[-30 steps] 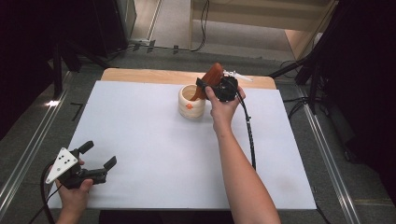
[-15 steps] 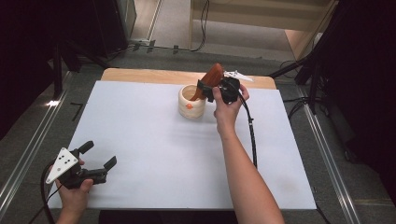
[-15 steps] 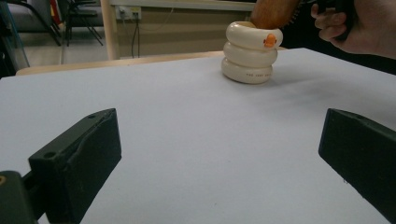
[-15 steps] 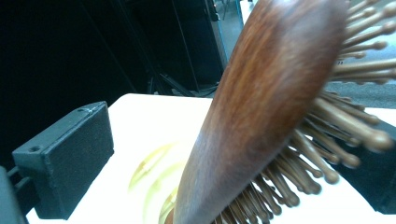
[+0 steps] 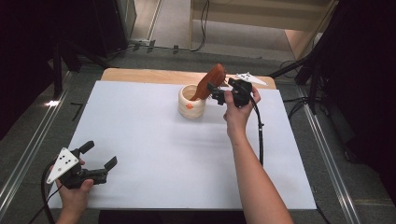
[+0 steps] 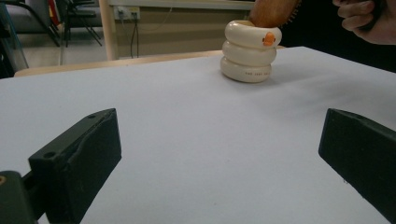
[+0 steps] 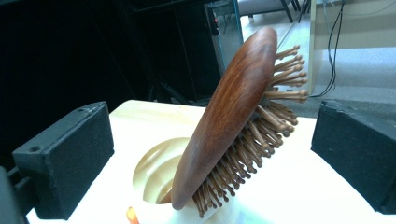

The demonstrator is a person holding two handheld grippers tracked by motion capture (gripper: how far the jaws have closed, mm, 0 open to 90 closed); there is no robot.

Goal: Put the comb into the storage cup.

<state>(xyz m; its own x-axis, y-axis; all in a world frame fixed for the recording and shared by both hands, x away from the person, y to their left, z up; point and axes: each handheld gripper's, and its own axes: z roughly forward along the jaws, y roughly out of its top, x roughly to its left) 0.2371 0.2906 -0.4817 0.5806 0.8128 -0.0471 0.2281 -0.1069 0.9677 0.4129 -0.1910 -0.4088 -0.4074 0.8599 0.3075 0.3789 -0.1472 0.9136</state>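
A cream ringed holder (image 5: 191, 102) (image 6: 250, 51) stands at the far middle of the white table top (image 5: 154, 140). A brown wooden hairbrush (image 5: 210, 81) (image 7: 224, 126) (image 6: 273, 9) stands in it, head up and leaning right, bristles to the right. My right gripper (image 5: 218, 89) (image 7: 210, 154) is just right of the holder. Its jaws have just been opening and now stand wide on either side of the brush head without touching it. Near the front left corner my left gripper (image 5: 99, 155) (image 6: 217, 158) is open over bare table, with nothing between its jaws.
A wooden strip (image 5: 140, 74) runs along the table's far edge. The right gripper's black cable (image 5: 259, 135) trails toward the front beside the forearm. Metal rails (image 5: 28, 149) flank the table, and cables lie on the floor beyond.
My right gripper has let go of the brush and drawn a little to the right and up. The brush stays leaning in the holder. The left gripper has not moved.
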